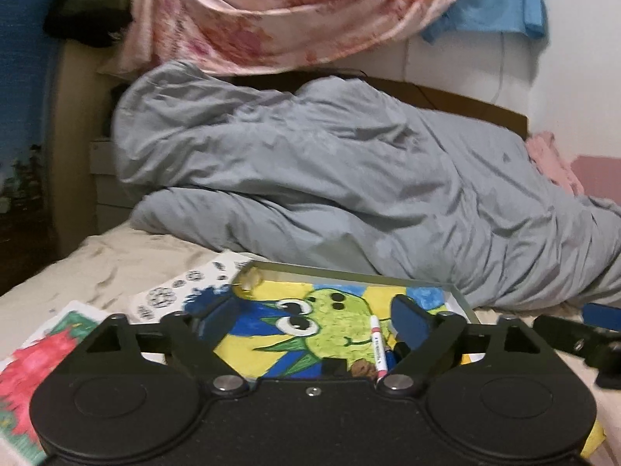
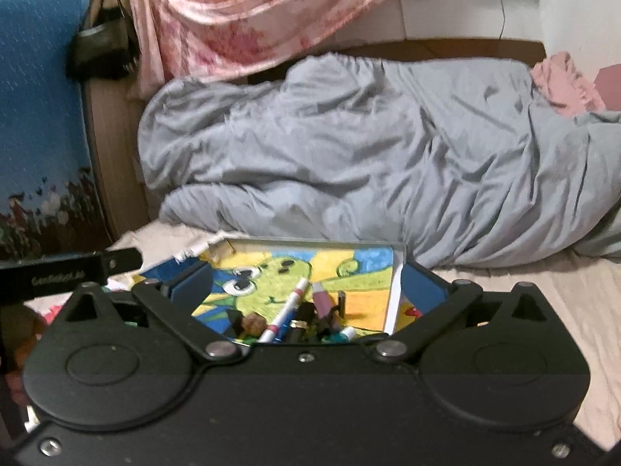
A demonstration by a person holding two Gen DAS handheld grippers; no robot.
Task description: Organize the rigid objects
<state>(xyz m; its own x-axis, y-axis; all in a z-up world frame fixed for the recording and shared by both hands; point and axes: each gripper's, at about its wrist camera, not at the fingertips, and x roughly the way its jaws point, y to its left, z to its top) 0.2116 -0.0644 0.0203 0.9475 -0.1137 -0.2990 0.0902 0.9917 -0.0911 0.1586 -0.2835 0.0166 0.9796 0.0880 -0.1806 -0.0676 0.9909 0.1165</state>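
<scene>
A shallow grey tray (image 1: 462, 297) lies on the bed with a bright fish drawing (image 1: 330, 322) in it. A white and pink marker (image 1: 377, 347) lies on the drawing. My left gripper (image 1: 310, 322) is open and empty, just above the tray's near part. In the right wrist view the tray (image 2: 399, 250) holds the drawing (image 2: 271, 272), a white and pink marker (image 2: 289, 306), a purple marker (image 2: 323, 297) and several other small items at its near edge. My right gripper (image 2: 308, 287) is open and empty over them. The right gripper's finger shows in the left view (image 1: 601, 316).
A rumpled grey duvet (image 1: 349, 178) lies just behind the tray. Loose drawings, a red flower one (image 1: 42, 369) and a black-and-white sheet (image 1: 182, 291), lie on the beige sheet at left. A pink floral cloth (image 1: 271, 19) hangs above. The beige sheet (image 2: 562, 310) extends right.
</scene>
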